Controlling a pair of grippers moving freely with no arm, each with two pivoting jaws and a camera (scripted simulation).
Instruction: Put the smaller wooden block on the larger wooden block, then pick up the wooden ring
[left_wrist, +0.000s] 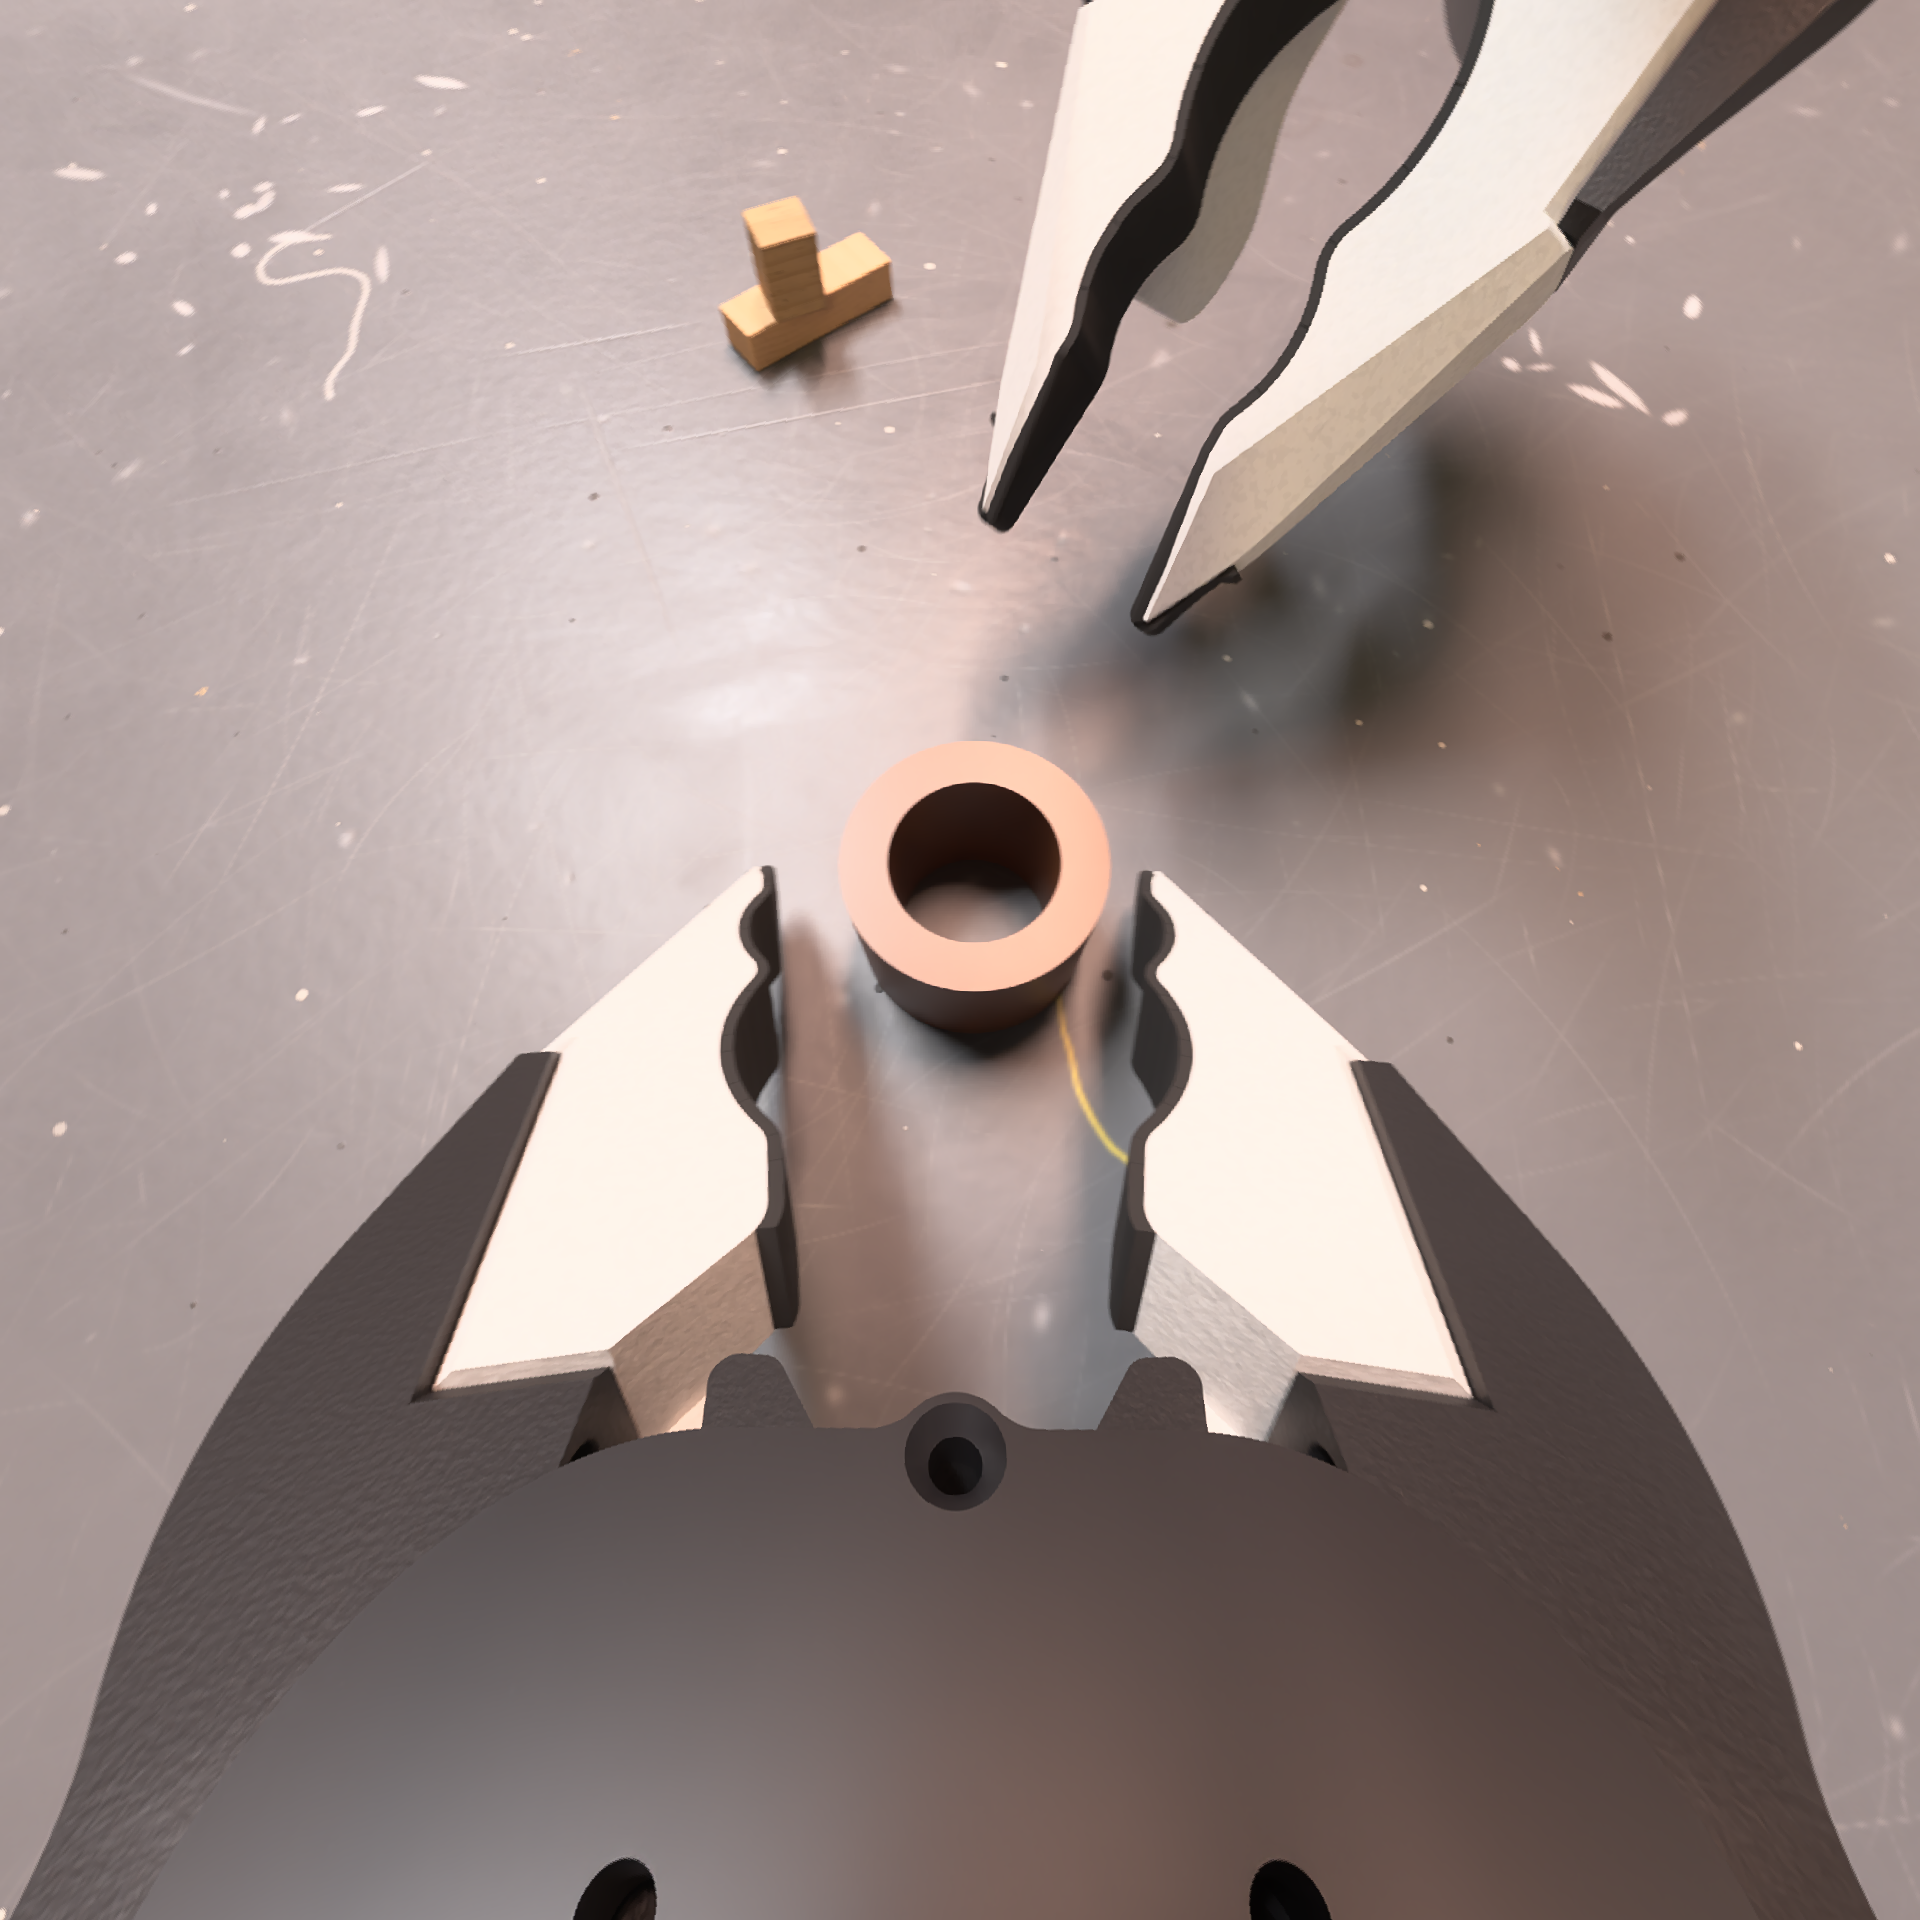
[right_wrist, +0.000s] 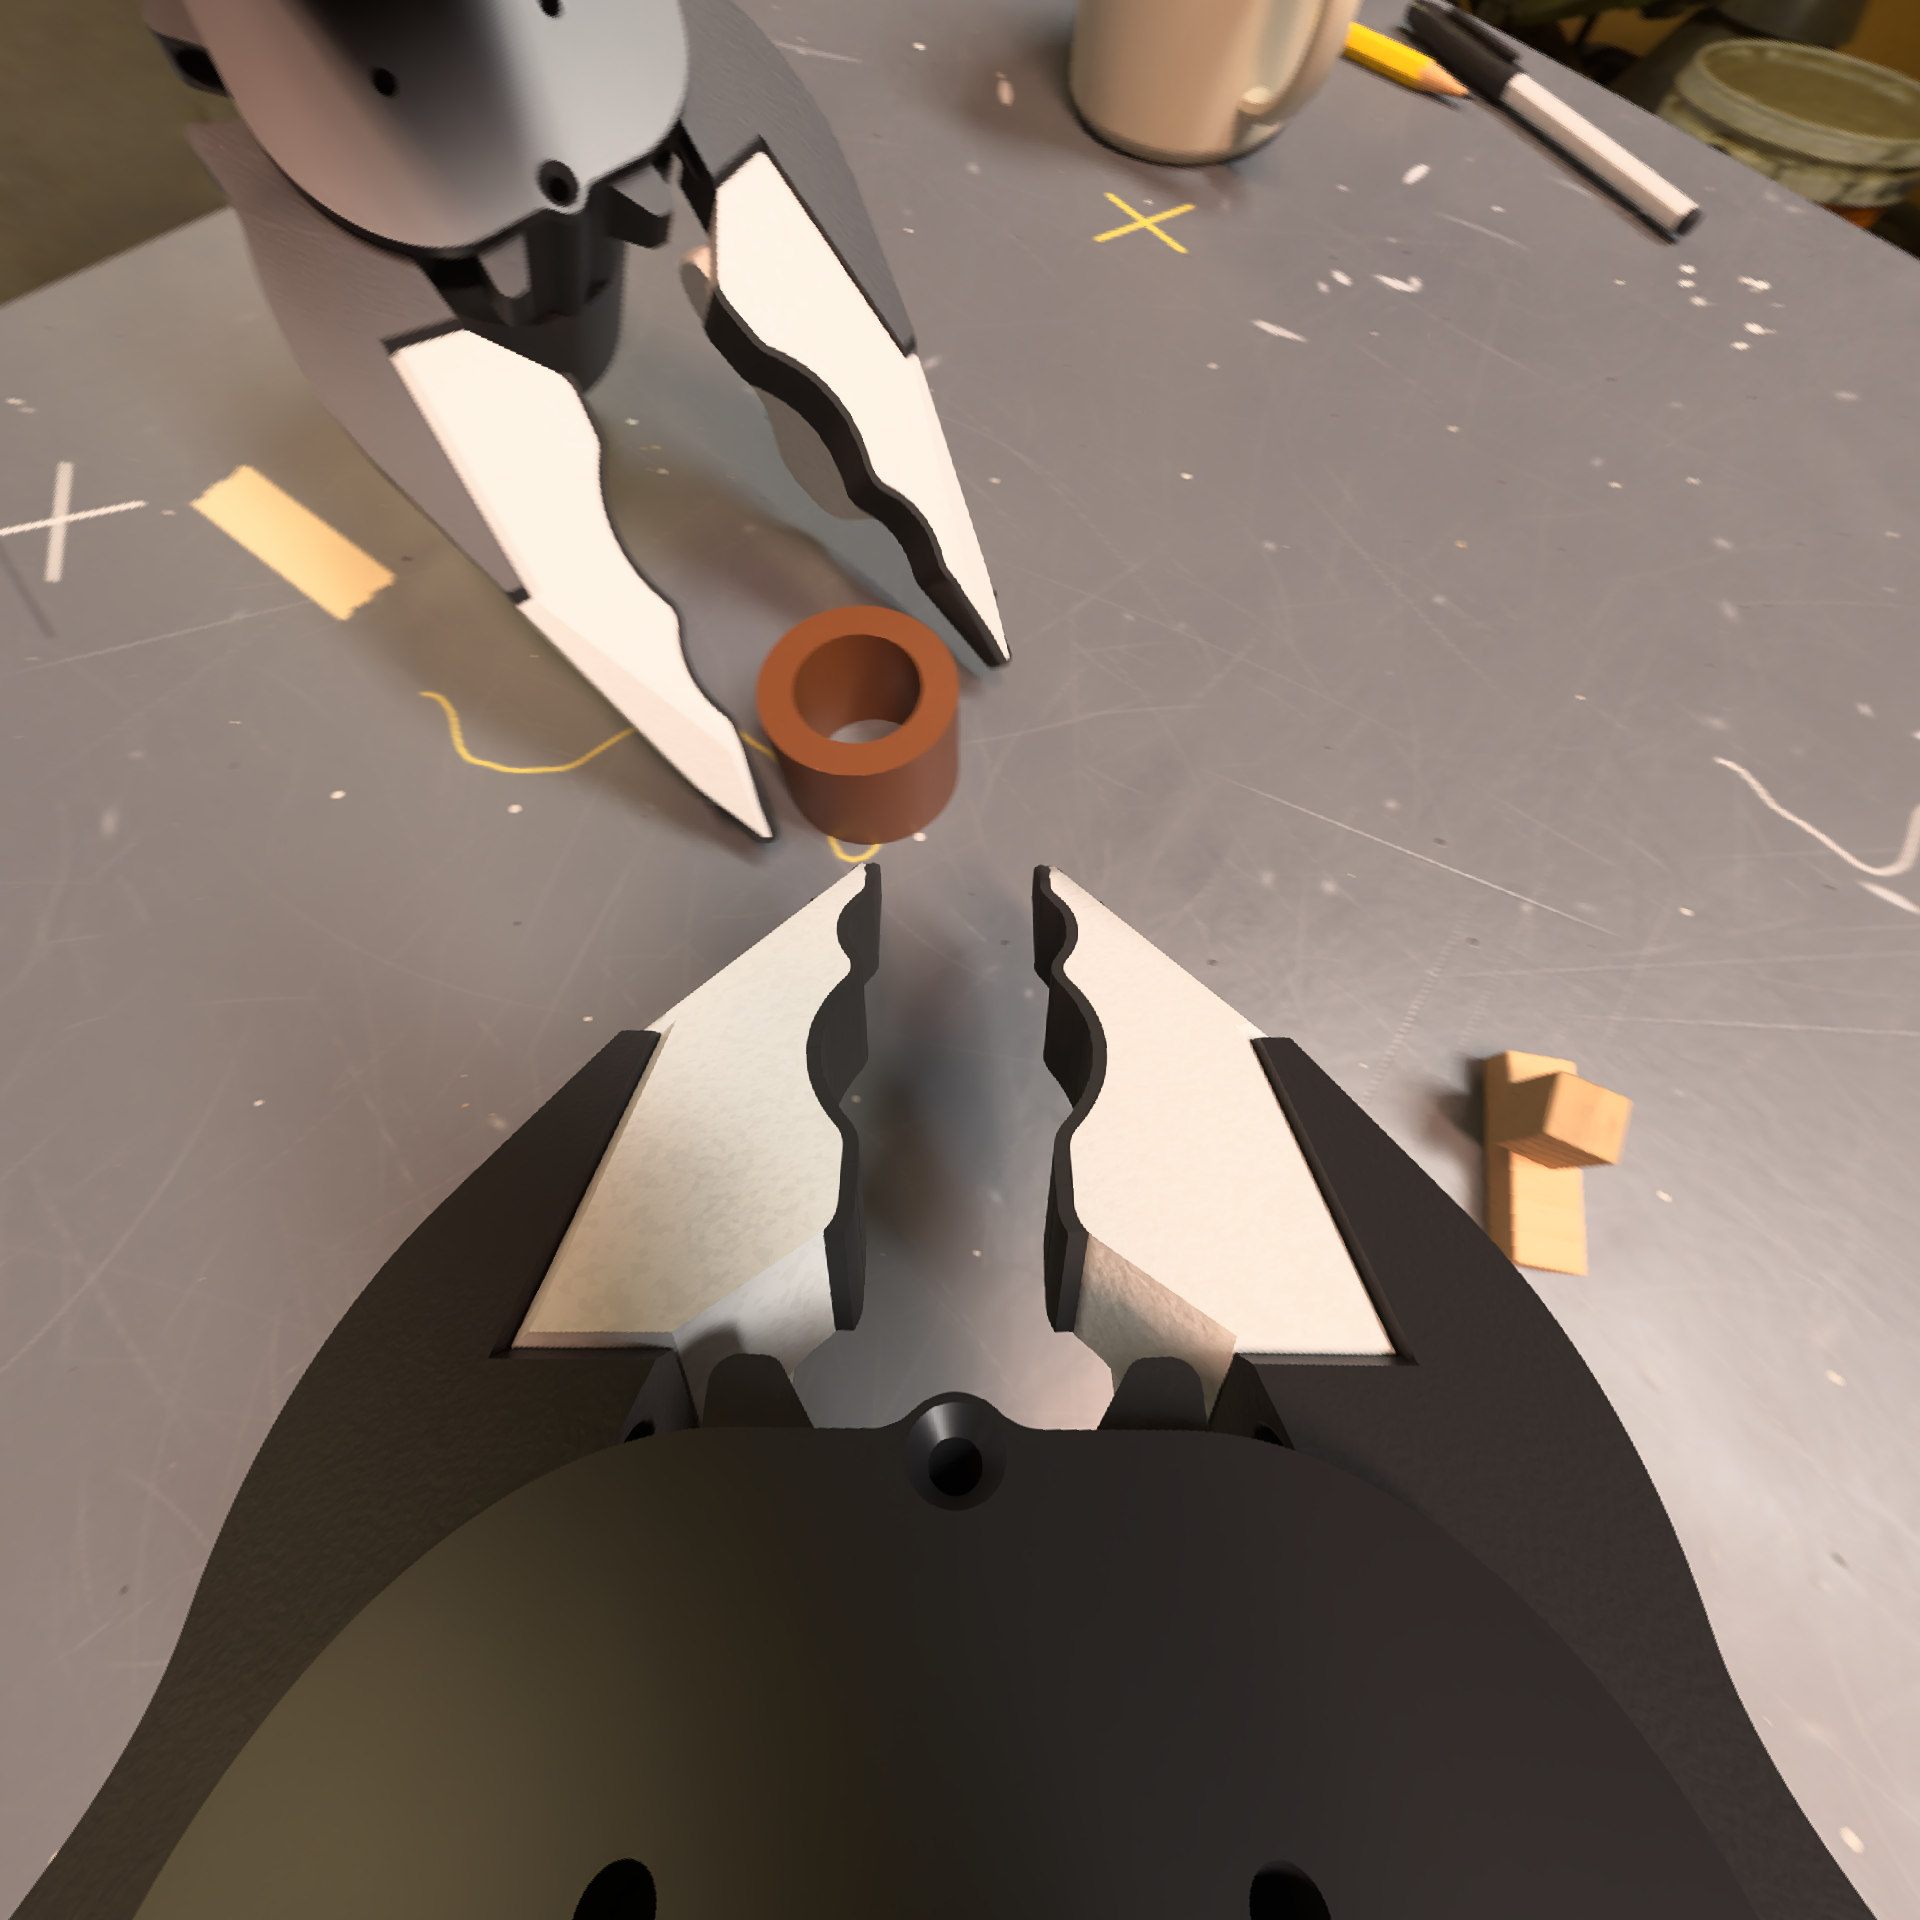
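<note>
Wooden ring (left_wrist: 975, 883) stands on the grey tabletop (left_wrist: 312, 727), well away from its edges, with its hole facing up. The smaller wooden block (left_wrist: 784, 260) already lies across the larger wooden block (left_wrist: 810, 301), farther off, so the stacking looks done and picking up the ring is the step now. The left gripper (left_wrist: 956, 878) has its fingers apart on either side of the ring, not touching it. The right gripper (right_wrist: 956, 873) is empty, fingers apart, nearby. Next, I think the left gripper must squeeze the ring, then lift.
</note>
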